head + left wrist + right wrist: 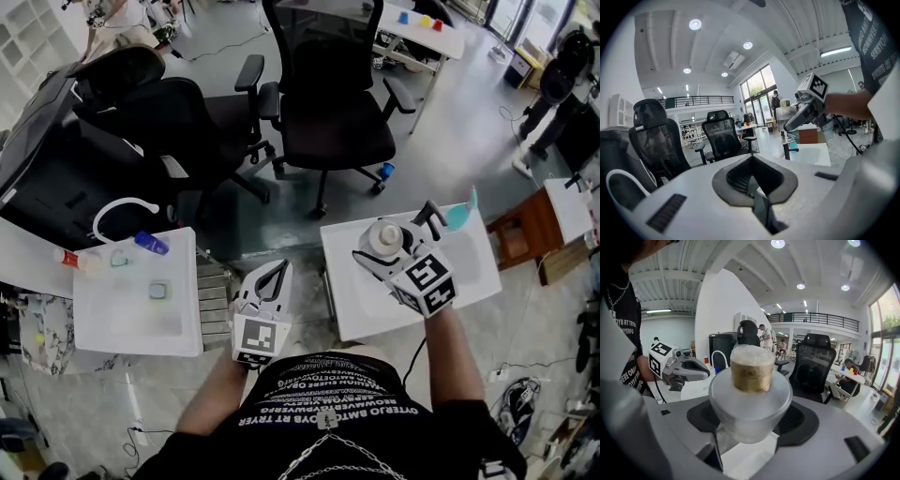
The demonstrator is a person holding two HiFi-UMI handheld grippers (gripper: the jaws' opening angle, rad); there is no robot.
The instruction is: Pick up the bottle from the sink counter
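— So, which step is this?
— The lift looks done. On the left, the white sink counter (183, 281) and its faucet (120, 206). Then the left gripper (278, 272), jaws pressed together, empty. The right gripper (382, 251) pinches the frosted bottle (751, 366) above the right table (469, 272). Next: hold it steady. The office chairs (323, 103) stand far off, no obstruction.

Holds the left gripper (278, 274) low, close to the belly, bare forearm tucked in, jaws pressed together on nothing. Reaches the right gripper (392, 244) further out on a bare forearm, angled up and left, jaws clamped on the bottle (751, 394) from both sides. Turns both marker cubes up toward the head camera, with the grippers well apart.
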